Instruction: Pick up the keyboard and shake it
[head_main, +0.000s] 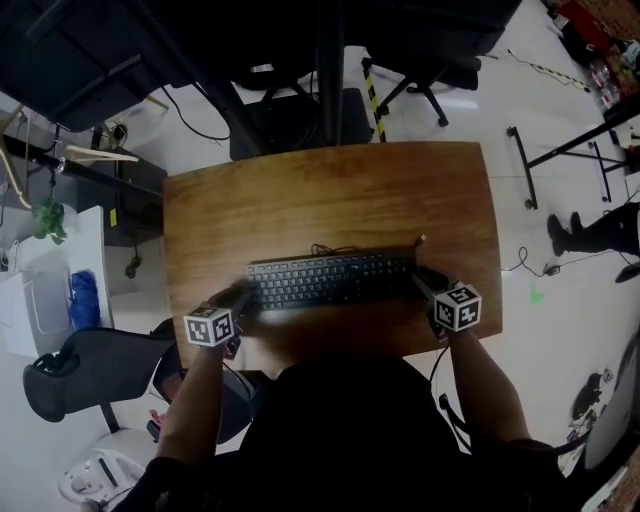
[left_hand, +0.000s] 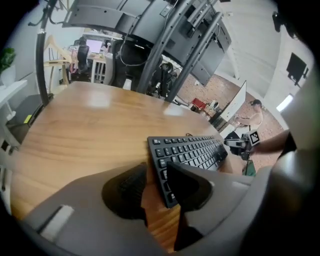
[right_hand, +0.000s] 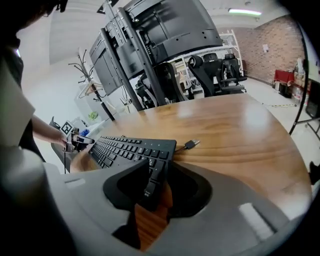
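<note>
Between the parted jaws of the left gripper and the right gripper, an end of the keyboard is being straddled, not pinched, while beyond them it is lying flat on the table, so clamping, lifting and shaking are seemingly being awaited.

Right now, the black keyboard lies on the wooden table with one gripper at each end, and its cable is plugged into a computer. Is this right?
Not the cable. The right gripper view shows its USB plug lying loose on the wooden table beside the keyboard, plugged into nothing. The rest holds: the left gripper and the right gripper are at its two ends.
</note>
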